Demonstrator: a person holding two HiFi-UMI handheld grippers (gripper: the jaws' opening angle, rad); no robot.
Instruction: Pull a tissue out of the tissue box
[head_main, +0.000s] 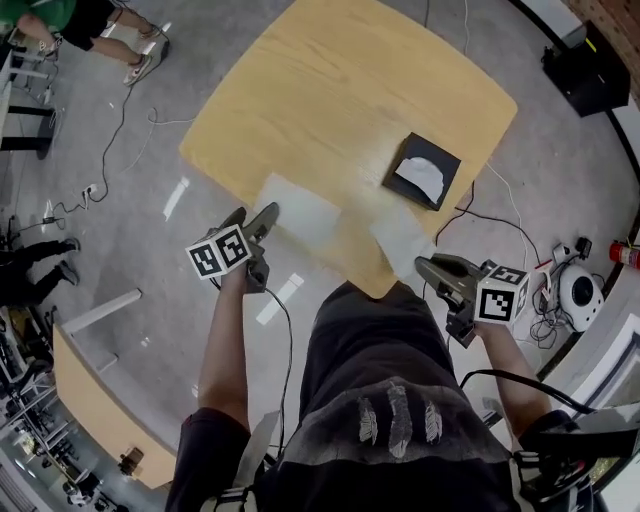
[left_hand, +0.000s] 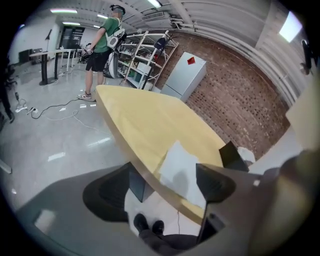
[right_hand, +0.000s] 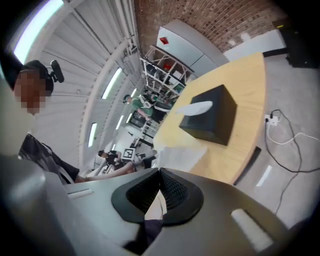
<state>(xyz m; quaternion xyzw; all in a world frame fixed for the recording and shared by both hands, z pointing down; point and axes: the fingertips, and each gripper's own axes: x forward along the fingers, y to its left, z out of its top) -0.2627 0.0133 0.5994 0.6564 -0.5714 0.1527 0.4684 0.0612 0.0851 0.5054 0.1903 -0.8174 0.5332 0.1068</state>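
Note:
The black tissue box (head_main: 424, 171) stands near the right side of the wooden table (head_main: 330, 90), with a white tissue (head_main: 420, 176) sticking out of its top. Two loose tissues lie flat by the table's near edge, one at the left (head_main: 300, 208) and one at the right (head_main: 400, 236). My left gripper (head_main: 253, 215) hovers off the near edge beside the left tissue, jaws open and empty; in the left gripper view (left_hand: 162, 185) that tissue (left_hand: 179, 169) shows between them. My right gripper (head_main: 422, 263) is below the right tissue, shut with nothing seen in it (right_hand: 160, 175). The box (right_hand: 209, 120) lies ahead of it.
A person in green (head_main: 48, 14) stands at the far left. Cables (head_main: 120, 130) trail over the floor. A black case (head_main: 588, 66), a white device (head_main: 580, 294) and a fire extinguisher (head_main: 626, 254) sit on the floor at the right. Another table (head_main: 95, 400) is at the lower left.

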